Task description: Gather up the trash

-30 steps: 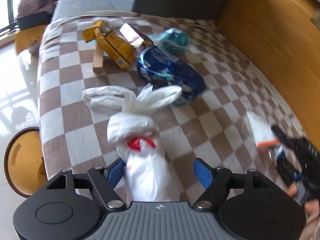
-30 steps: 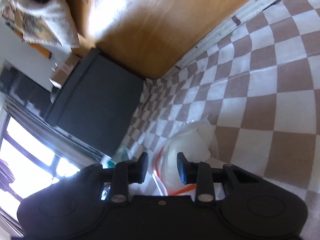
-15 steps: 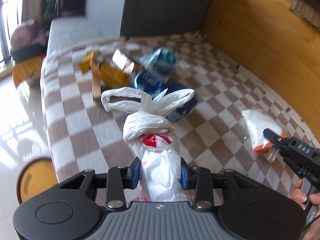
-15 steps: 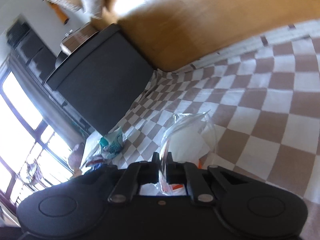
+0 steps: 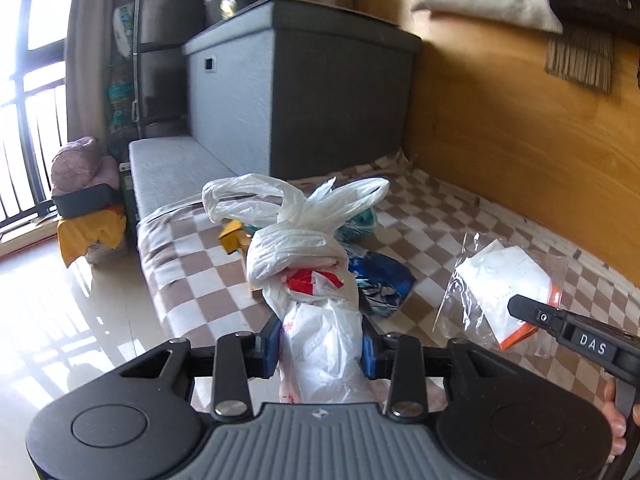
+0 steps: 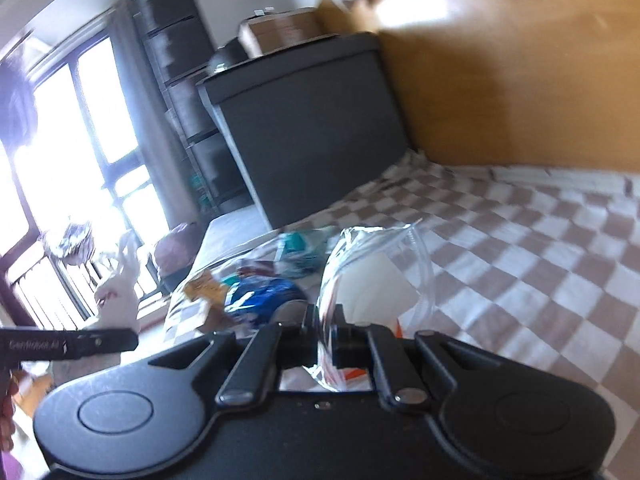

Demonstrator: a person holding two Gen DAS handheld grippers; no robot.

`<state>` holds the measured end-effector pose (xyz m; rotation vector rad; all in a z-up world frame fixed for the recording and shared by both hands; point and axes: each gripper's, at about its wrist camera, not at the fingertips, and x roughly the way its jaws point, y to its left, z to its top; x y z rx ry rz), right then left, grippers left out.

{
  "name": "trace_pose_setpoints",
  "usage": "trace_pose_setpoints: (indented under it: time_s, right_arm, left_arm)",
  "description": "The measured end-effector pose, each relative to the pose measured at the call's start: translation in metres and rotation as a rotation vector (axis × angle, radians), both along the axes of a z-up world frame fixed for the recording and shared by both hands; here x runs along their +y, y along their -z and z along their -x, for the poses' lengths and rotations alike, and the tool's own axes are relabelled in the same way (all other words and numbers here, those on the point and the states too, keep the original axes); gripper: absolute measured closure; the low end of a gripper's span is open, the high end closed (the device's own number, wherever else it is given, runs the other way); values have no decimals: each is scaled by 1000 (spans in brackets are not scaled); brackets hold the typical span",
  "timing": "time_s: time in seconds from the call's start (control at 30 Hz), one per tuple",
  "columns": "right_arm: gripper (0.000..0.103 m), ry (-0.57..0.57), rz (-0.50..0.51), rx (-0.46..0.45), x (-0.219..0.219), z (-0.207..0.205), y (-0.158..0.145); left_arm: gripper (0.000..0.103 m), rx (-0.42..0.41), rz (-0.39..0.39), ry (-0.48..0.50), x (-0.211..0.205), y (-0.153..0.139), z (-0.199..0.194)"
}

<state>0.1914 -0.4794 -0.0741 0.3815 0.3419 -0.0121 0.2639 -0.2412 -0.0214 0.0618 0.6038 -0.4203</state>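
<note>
So the biggest thing in the room is the bed (image 5: pixel 208 272) with its brown-and-white checkered cover, running along a wooden wall panel (image 5: pixel 520 128) on the right, with a dark grey storage box (image 5: pixel 304 92) at the far end. Most of the trash sits in a heap toward the far left part of the bed: a blue plastic bag (image 5: pixel 380 276), a teal packet (image 5: pixel 360 220) behind it and a yellow carton (image 5: pixel 230 238) peeking out on the left.

Nearer, the left tongs (image 5: pixel 320 350) are clamped on the lower part of a knotted white plastic bag (image 5: pixel 308 264), blue pads pressing in on both sides. That bag stands up in front of the heap, its tied handles sticking out like ears, and there's a red print on its front.

Over on the right, the right tongs (image 6: pixel 326 330) are pressed together on the edge of a clear zip bag (image 6: pixel 376 276) with something white and a bit of orange inside. It hangs just above the checkered cover, well apart from the heap.
</note>
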Motion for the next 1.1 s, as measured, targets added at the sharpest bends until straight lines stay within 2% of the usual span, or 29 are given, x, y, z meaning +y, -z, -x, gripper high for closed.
trace_pose_setpoints:
  time_s: [0.23,0.67,1.1]
  right_arm:
    - [97,-33,166,2,41,9,-27]
    - [97,-108,248,25,119,3,-62]
    - [97,-240,322,62,234,-21,-65]
  left_arm:
    - [64,-25,28,-39,34,-4,11]
    - [64,-53,70,-107,101,-16,25]
    - [64,-42,86,-232,211,-19,33]
